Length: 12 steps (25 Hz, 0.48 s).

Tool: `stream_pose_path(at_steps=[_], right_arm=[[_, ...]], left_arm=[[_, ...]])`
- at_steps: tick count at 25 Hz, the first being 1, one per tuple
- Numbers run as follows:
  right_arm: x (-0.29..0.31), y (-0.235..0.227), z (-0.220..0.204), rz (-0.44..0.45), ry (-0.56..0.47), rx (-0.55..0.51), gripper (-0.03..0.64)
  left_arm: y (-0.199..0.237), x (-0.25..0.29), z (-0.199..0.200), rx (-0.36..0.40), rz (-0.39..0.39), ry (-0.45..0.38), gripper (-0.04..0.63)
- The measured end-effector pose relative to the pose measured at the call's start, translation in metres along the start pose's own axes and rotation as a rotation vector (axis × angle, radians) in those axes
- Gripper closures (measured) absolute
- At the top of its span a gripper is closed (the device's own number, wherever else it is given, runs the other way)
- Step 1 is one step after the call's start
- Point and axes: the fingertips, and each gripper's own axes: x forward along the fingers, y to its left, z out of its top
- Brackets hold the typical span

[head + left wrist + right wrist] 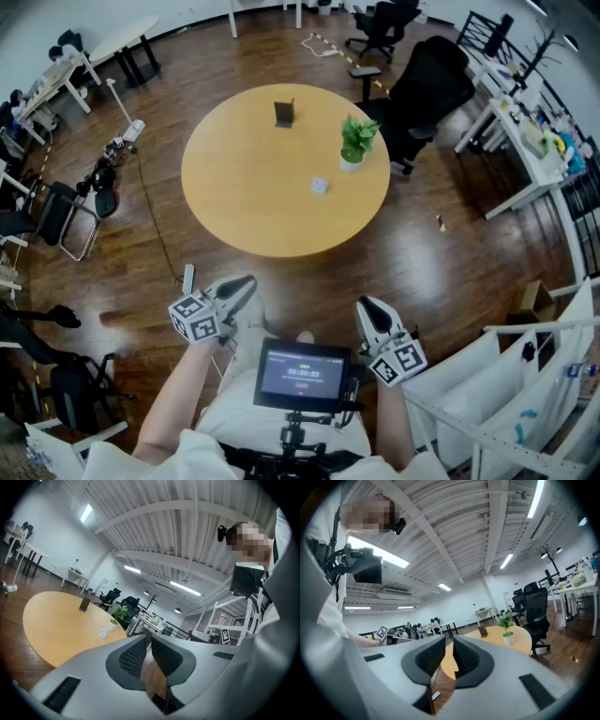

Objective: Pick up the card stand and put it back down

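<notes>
The small white thing [320,186] on the table [234,206] is too small to make out, and the card stand [284,113] shows only as a dark upright slab. A plant [356,141] stands right of it. The stand sits at the table's far edge, well apart from the left claw [239,287] and right claw [367,309], which are near the person, each with jaws slightly apart and nothing between them.

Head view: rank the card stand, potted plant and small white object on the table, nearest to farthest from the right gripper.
From the right gripper, held off the table's near edge:
1. The small white object, near half of the table, right of centre.
2. The potted plant, by the right rim.
3. The card stand, far side, towards the back rim.
</notes>
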Motion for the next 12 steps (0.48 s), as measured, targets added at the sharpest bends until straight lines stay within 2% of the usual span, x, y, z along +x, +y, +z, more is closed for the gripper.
stream_pose_path(at_steps=[3, 7, 12], right_arm=[[0.017, 0.001, -0.005, -0.003, 0.029, -0.004, 0.549], [0.042, 0.004, 0.001, -0.031, 0.013, 0.005, 0.548], [0.077, 0.003, 0.008, -0.067, 0.004, 0.002, 0.548]], left_arm=[[0.017, 0.005, 0.014, 0.001, -0.018, -0.004, 0.558], [0.045, 0.004, 0.033, -0.029, -0.034, -0.012, 0.558], [0.077, 0.007, 0.055, -0.022, -0.054, -0.007, 0.558]])
